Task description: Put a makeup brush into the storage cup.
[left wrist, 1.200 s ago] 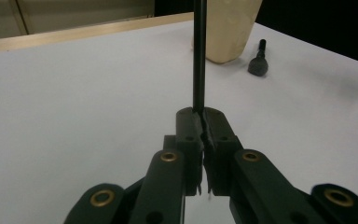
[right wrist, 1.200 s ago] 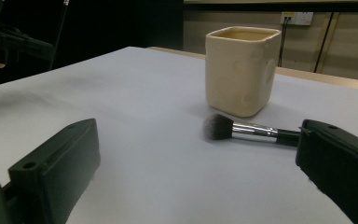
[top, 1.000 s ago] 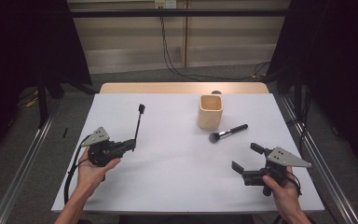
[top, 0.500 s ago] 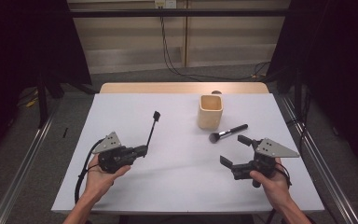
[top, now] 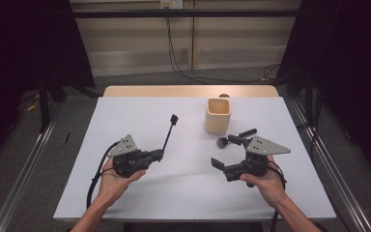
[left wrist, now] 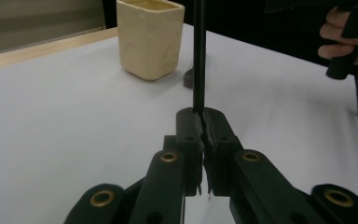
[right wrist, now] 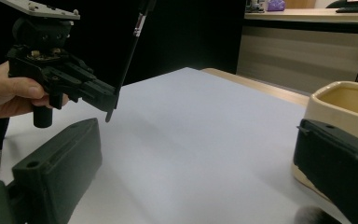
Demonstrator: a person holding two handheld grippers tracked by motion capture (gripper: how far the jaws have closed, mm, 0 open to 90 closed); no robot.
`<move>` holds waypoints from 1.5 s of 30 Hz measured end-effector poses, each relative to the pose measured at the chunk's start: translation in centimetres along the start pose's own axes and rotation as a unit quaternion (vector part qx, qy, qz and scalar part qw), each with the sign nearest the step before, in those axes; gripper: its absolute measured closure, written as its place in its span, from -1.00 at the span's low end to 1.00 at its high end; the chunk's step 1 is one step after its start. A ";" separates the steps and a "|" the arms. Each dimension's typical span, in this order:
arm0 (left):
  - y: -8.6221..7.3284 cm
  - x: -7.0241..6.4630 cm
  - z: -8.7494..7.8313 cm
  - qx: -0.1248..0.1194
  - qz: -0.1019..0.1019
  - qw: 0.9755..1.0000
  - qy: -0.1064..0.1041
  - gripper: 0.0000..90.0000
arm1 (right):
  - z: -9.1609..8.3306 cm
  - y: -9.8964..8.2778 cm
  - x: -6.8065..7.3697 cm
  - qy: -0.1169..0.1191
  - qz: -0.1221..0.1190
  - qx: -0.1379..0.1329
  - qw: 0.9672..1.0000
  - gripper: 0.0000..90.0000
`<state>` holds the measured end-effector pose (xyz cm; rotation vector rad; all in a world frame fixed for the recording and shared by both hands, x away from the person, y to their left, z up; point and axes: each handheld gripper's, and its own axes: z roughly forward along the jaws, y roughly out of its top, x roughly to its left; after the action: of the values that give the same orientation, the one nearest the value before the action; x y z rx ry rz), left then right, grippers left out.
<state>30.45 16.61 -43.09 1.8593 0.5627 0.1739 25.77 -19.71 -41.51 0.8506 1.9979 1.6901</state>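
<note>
Nearest to us in the high view, our left gripper [top: 160, 154] holds a thin black brush [top: 169, 131]: a slim dark stem that rises from the fingertips and slants up and away, ending in a small dark squarish head. In the left gripper view the two jaws are pressed together on the lower end of that stem [left wrist: 198, 56], which stands nearly straight up between the pads [left wrist: 220, 125]; no gap shows beside it. In the right gripper view we see the same stem [right wrist: 129, 56] slanting up out of the left gripper [right wrist: 108, 100], with a pale band near its top.

Our right gripper [top: 228, 153] stands with its jaws wide apart. In the right gripper view the two black fingers [right wrist: 60, 168] sit far to either side with only bare white tabletop [right wrist: 191, 140] between them; they hold nothing and touch nothing.

Just beyond the right gripper's fingertips lies a second brush [top: 235, 137], black, with a thick handle and a dark fluffy head, flat on the table. A tuft of its bristles [right wrist: 313, 215] shows by the right-hand finger.

Farther out, past that brush, stands the cream square cup [top: 218, 115], upright and open-topped. Seen from the left gripper, the cup [left wrist: 150, 37] is ahead and slightly left of the held stem, well apart from the pads.
</note>
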 end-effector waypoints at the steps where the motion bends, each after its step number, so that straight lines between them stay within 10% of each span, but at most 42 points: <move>1: 0.0 0.0 0.0 0.000 0.000 1.000 0.000 0.91 | 0.0 0.0 0.0 0.000 0.000 0.000 1.000 -0.97; 27: 1.0 -2.0 5.1 0.009 0.012 0.999 -0.040 0.91 | 4.7 1.9 0.7 0.047 0.018 0.005 0.999 -0.93; 45: 0.6 -2.7 6.2 0.010 0.011 0.998 -0.056 0.91 | 5.4 1.5 0.6 0.061 0.009 0.009 0.998 -0.38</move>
<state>30.66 9.96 -44.32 1.8823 0.4692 0.0787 29.08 -15.16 -41.02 0.7931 2.0940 1.7749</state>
